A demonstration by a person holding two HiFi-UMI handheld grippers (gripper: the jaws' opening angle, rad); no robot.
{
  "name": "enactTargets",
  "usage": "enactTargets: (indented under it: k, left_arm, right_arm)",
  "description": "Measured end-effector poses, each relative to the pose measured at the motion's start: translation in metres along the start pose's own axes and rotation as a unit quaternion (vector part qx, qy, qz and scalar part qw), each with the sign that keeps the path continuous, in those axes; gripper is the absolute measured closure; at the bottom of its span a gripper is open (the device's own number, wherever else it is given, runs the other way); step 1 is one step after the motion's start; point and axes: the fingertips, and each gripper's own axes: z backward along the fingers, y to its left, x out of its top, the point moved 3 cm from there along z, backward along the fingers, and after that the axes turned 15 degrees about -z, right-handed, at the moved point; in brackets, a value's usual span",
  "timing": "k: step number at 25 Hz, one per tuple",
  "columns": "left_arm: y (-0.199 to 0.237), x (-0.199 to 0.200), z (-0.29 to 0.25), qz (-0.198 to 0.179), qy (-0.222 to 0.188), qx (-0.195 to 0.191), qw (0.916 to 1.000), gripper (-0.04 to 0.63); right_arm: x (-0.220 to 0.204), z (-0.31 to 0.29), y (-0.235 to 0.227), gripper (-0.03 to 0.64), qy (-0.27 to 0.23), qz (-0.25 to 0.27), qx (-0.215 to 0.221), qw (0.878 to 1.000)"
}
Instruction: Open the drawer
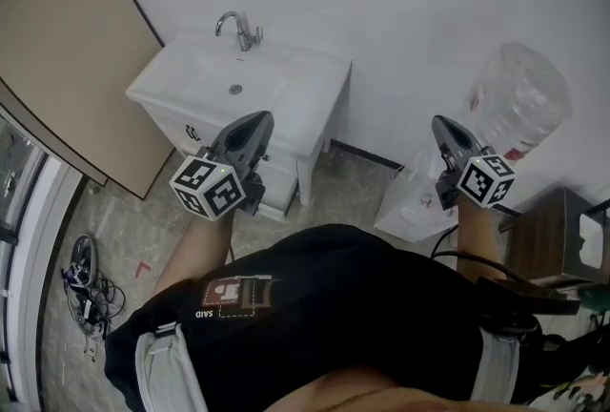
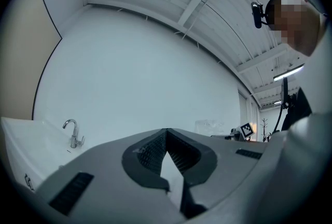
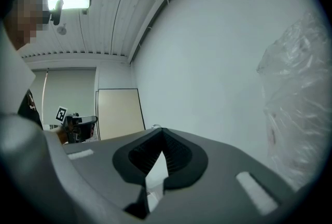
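Observation:
A white sink cabinet [image 1: 286, 86] with a chrome tap [image 1: 240, 29] stands against the wall ahead. Its front face [image 1: 176, 126] carries a small dark mark, and my left gripper hides the part below. I cannot make out a drawer line or handle. My left gripper [image 1: 255, 122] hovers shut and empty in front of the cabinet, its tips meeting in its own view [image 2: 166, 132], where the tap [image 2: 74, 134] shows at lower left. My right gripper [image 1: 443, 126] is held off to the right, near the wall, also shut and empty [image 3: 162, 130].
A large clear plastic bag [image 1: 515, 95] leans on the wall at right, close beside the right gripper [image 3: 301, 109]. A beige panel [image 1: 67, 48] stands at left. Cables [image 1: 84, 281] lie on the floor. A brown box [image 1: 553, 243] sits at far right.

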Motion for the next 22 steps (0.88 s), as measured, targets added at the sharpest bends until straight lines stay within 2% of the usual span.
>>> enactTargets:
  k: [22]
  left_arm:
    - [-0.0003, -0.0071, -0.0001, 0.004, 0.011, -0.004, 0.9999, 0.597]
  right_arm:
    - [-0.0031, 0.0003, -0.0011, 0.620, 0.007, 0.016, -0.003, 1.000]
